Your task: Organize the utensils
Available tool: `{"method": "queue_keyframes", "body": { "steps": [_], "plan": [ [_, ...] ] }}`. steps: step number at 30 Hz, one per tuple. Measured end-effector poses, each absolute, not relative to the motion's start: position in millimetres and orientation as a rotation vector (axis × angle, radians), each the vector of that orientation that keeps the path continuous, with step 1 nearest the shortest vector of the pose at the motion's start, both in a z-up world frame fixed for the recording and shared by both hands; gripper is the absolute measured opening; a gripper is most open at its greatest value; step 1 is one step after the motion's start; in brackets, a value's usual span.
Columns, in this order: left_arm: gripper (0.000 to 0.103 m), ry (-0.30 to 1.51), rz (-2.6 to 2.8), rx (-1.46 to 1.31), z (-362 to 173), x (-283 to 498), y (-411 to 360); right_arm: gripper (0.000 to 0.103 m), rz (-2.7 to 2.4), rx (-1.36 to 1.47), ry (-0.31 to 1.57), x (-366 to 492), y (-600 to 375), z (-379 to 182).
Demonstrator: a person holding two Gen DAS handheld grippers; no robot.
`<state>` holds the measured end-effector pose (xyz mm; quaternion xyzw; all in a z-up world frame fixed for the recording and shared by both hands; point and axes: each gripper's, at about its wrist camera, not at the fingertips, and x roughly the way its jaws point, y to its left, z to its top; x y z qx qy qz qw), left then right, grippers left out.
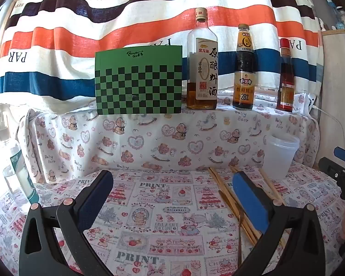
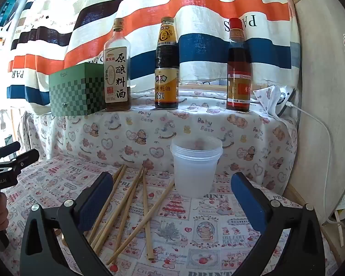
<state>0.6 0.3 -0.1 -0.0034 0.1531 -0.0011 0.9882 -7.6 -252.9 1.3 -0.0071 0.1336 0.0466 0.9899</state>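
1. Striped curtain [image 2: 195, 7]: "HERMES", "PAR".
2. Clear bottle [image 2: 116, 69]: "原酿料酒".
3. Dark bottle [image 2: 166, 69]: "28%".
4. Worktop cloth [image 1: 163, 207]: "PRINT".
5. Ledge cloth [image 2: 195, 124]: "Baby Bear".
6. Left claw [image 2: 2, 172] body: "GenRobot.AI".

The right gripper's left finger [image 2: 96, 197] covers the chopsticks' [image 2: 126, 204] near ends; the spray bottle [image 1: 13, 161] blurs at the frame's edge.

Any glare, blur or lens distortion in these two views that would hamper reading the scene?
Left wrist view: strong fisheye bending with dark corners, blown-out backlight at the left edge washing out the spray bottle. Right wrist view: same bending, a bright patch at far left, yet chopsticks and translucent cup read sharp; no motion blur in either.
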Motion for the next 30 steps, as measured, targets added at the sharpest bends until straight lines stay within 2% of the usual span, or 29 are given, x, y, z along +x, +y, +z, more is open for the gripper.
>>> {"method": "queue_keyframes", "body": {
  "steps": [30],
  "plan": [
    [0.103, 0.299, 0.022, -0.011, -0.7, 0.1, 1.1, 0.103, 0.107, -0.022, 0.275, -7.4, -252.9, 1.0]
  ]
}}
